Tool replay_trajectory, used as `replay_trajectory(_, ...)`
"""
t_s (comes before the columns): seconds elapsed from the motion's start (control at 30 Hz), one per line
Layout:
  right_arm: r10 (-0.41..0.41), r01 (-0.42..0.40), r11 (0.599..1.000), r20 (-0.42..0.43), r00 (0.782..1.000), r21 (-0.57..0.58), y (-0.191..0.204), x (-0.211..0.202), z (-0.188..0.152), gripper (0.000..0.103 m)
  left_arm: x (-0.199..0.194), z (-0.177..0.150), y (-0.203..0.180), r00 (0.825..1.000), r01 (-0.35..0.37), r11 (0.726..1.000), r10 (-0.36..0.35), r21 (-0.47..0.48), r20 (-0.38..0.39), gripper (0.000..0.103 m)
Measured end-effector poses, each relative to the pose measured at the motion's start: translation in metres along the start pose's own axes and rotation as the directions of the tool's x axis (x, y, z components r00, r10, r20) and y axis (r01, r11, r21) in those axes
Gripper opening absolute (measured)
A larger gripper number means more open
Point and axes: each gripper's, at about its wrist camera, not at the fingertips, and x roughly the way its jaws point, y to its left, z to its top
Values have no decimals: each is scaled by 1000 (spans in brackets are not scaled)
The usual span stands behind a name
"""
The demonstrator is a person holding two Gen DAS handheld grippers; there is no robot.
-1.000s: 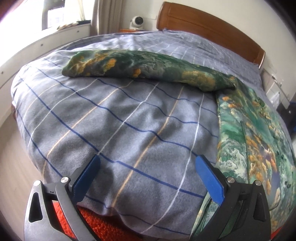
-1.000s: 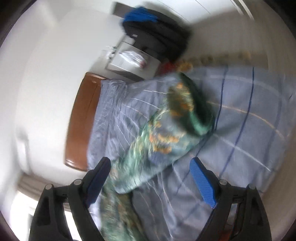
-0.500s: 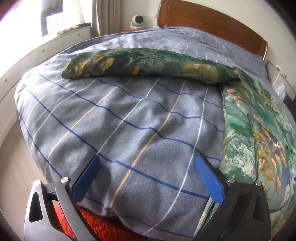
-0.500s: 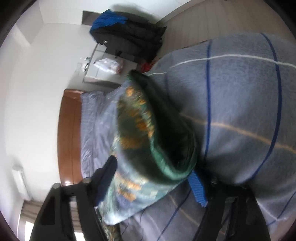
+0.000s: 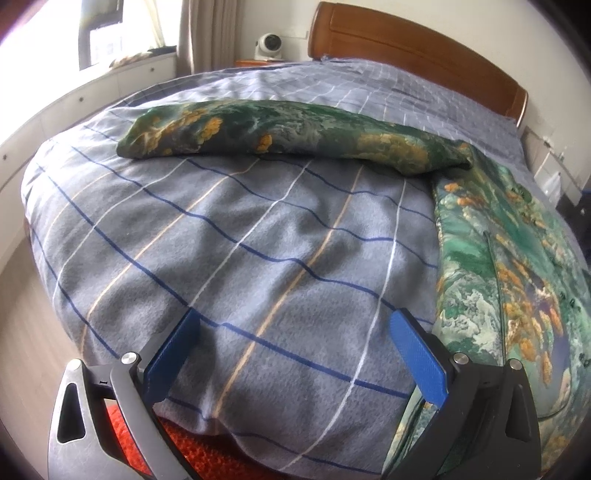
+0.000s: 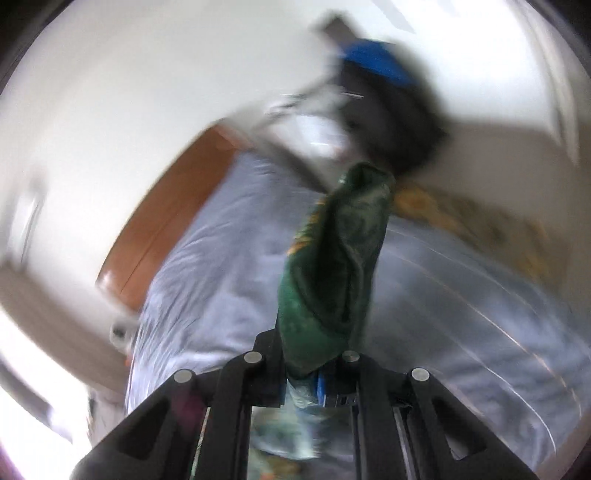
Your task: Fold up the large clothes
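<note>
Green-and-gold printed garment (image 5: pixel 498 258) spread on bed, sleeve outstretched; end bunched, lifted in right view.

Daylight glares from the window (image 5: pixel 107 35); the right-wrist view is badly, perhaps motion-, blurred.

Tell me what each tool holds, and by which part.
The right tool is shut on the green patterned garment, pinching a bunched sleeve end. The left tool stands open over the bedspread, holding nothing.

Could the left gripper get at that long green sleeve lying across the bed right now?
Probably yes: the left gripper is open and empty, and only bare blue checked duvet lies between it and the green sleeve.
</note>
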Motion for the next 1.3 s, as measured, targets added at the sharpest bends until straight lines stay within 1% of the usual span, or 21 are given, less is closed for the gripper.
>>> replay_trajectory(0.07, 65, -69, 987, -35, 997, -145, 87, 16, 0, 12, 1, 1, 3, 1000, 19, 1000, -19, -20, -2, 103)
replay_trajectory(0.1, 81, -88, 979, -50, 995, -182, 111, 20, -6, 12, 1, 1, 5, 1000, 27, 999, -28, -30, -3, 103)
replay_trajectory(0.13, 104, -122, 962, -87, 991, -242, 154, 34, -17, 12, 1, 2, 7, 999, 35, 999, -35, -36, -4, 103)
replay_trajectory(0.27, 121, -191, 910, -203, 972, -367, 257, 84, -79, 12, 0, 2, 10, 999, 55, 997, -55, -46, 0, 103)
replay_trajectory(0.37, 107, -228, 881, -296, 949, -415, 305, 129, -152, 12, -1, 2, 12, 998, 65, 997, -65, -53, 1, 103)
replay_trajectory(0.5, 73, -238, 881, -380, 922, -409, 326, 186, -228, 12, -1, 2, 13, 998, 70, 996, -70, -61, 0, 103)
replay_trajectory(0.53, 69, -243, 888, -408, 910, -391, 326, 195, -251, 17, -1, 2, 13, 998, 70, 996, -70, -63, -1, 103)
replay_trajectory(0.57, 78, -257, 901, -454, 888, -349, 321, 213, -272, 20, 0, 2, 13, 998, 69, 995, -69, -65, -2, 103)
replay_trajectory(0.6, 83, -267, 913, -498, 863, -309, 316, 225, -288, 32, 0, 1, 12, 998, 68, 995, -68, -67, -3, 103)
replay_trajectory(0.63, 87, -277, 925, -565, 821, -260, 310, 236, -305, 51, 0, 1, 12, 998, 65, 996, -66, -67, -5, 103)
replay_trajectory(0.67, 109, -293, 939, -655, 748, -178, 302, 250, -325, 58, 0, 1, 11, 998, 62, 996, -63, -65, -6, 103)
replay_trajectory(0.77, 231, -357, 934, -743, 628, -11, 285, 254, -339, 60, 1, 1, 10, 998, 57, 996, -58, -63, -7, 103)
replay_trajectory(0.8, 265, -381, 925, -742, 616, 14, 280, 248, -335, 61, 2, 1, 10, 998, 56, 996, -57, -64, -8, 103)
replay_trajectory(0.87, 304, -413, 910, -722, 621, 28, 271, 237, -319, 67, 5, 2, 10, 999, 51, 997, -52, -64, -13, 103)
replay_trajectory(0.93, 290, -415, 910, -697, 656, -12, 259, 225, -296, 74, 5, 2, 9, 999, 47, 997, -48, -63, -14, 103)
replay_trajectory(1.0, 234, -395, 914, -679, 695, -89, 245, 218, -285, 74, 5, 2, 7, 999, 41, 997, -42, -61, -15, 103)
replay_trajectory(1.07, 125, -331, 922, -653, 747, -202, 222, 214, -281, 75, 5, 1, 6, 999, 35, 998, -36, -58, -16, 103)
replay_trajectory(1.1, 66, -286, 928, -650, 757, -238, 213, 215, -283, 75, 6, 1, 5, 999, 31, 998, -32, -56, -18, 103)
replay_trajectory(1.17, -61, -176, 941, -655, 753, -290, 173, 220, -293, 75, 8, -1, 3, 999, 16, 999, -18, -46, -28, 103)
replay_trajectory(1.23, -57, -176, 948, -686, 725, -265, 149, 216, -305, 74, 8, -2, -1, 999, 2, 999, -3, -32, -32, 103)
replay_trajectory(1.3, -51, -206, 932, -671, 740, -298, 147, 199, -304, 74, 8, -3, -3, 1000, -7, 1000, 7, -18, -31, 103)
